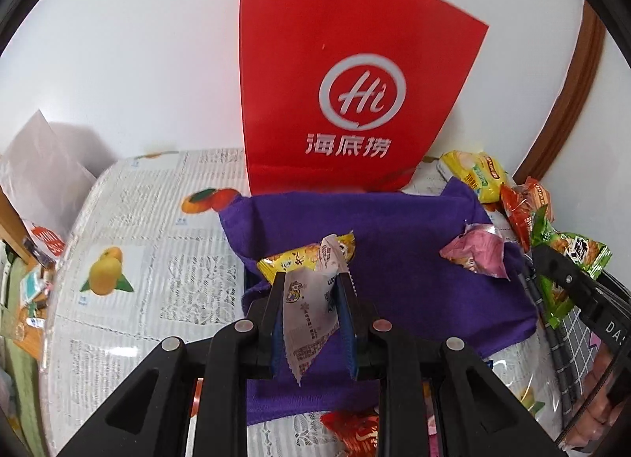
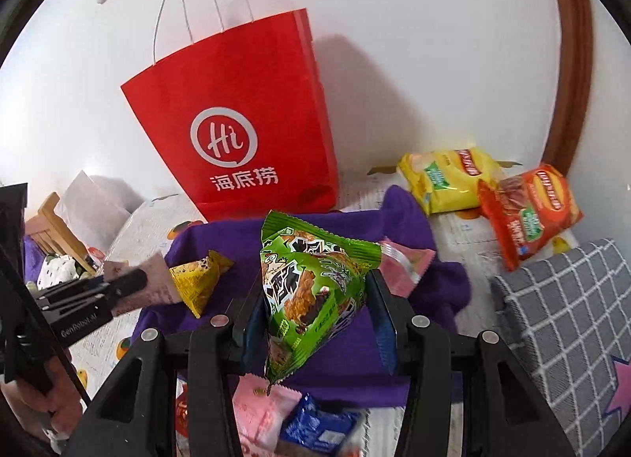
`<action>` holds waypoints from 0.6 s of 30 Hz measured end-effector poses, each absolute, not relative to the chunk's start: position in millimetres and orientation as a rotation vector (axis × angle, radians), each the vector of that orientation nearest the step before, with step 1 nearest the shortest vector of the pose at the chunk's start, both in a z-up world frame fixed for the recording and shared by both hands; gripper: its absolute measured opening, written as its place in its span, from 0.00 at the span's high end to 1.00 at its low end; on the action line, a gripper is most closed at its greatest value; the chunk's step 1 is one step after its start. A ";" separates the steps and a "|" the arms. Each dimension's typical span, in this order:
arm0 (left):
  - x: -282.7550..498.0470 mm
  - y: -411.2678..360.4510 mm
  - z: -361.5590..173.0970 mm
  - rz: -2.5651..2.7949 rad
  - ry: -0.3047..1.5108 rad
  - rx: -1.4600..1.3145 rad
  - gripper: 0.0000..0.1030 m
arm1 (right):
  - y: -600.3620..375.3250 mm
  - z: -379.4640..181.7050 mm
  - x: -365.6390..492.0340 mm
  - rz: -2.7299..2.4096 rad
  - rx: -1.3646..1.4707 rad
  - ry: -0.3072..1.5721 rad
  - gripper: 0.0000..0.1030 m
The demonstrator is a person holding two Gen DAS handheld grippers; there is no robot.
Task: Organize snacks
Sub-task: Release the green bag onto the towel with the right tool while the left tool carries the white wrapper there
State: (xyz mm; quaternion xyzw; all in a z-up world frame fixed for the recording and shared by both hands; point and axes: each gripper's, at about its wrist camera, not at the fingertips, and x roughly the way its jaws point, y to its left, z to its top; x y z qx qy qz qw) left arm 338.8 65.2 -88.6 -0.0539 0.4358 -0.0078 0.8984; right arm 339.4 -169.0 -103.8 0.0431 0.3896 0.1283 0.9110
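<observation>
My left gripper (image 1: pixel 311 279) is shut on a white snack packet (image 1: pixel 309 315) and holds it above the purple cloth (image 1: pixel 394 228). My right gripper (image 2: pixel 315 275) is shut on a green snack packet (image 2: pixel 311 287), also above the purple cloth (image 2: pixel 355 346). A yellow packet (image 1: pixel 303 255) and a pink packet (image 1: pixel 479 250) lie on the cloth. The red paper bag (image 1: pixel 347 94) stands upright behind the cloth, against the wall. In the right wrist view the left gripper (image 2: pixel 130 283) shows at the left with its white packet (image 2: pixel 157 287), next to the yellow packet (image 2: pixel 199 279).
A yellow chip bag (image 2: pixel 445 176) and an orange-red chip bag (image 2: pixel 528 212) lie at the back right. A grey checked cushion (image 2: pixel 572 319) sits at the right. Pink (image 2: pixel 260 409), blue (image 2: pixel 319 425) and red (image 1: pixel 355 429) packets lie near the front. The fruit-print tablecloth (image 1: pixel 157 251) covers the table.
</observation>
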 end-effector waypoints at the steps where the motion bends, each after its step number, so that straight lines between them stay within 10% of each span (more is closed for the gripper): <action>1: 339.5 65.1 -90.9 -0.018 0.906 -0.110 0.78 | -167.7 -106.8 340.8 0.269 0.088 0.805 0.54; 18: 343.4 58.5 -117.2 -0.055 0.953 -0.115 0.78 | -178.9 -149.9 349.1 0.241 0.056 0.871 0.54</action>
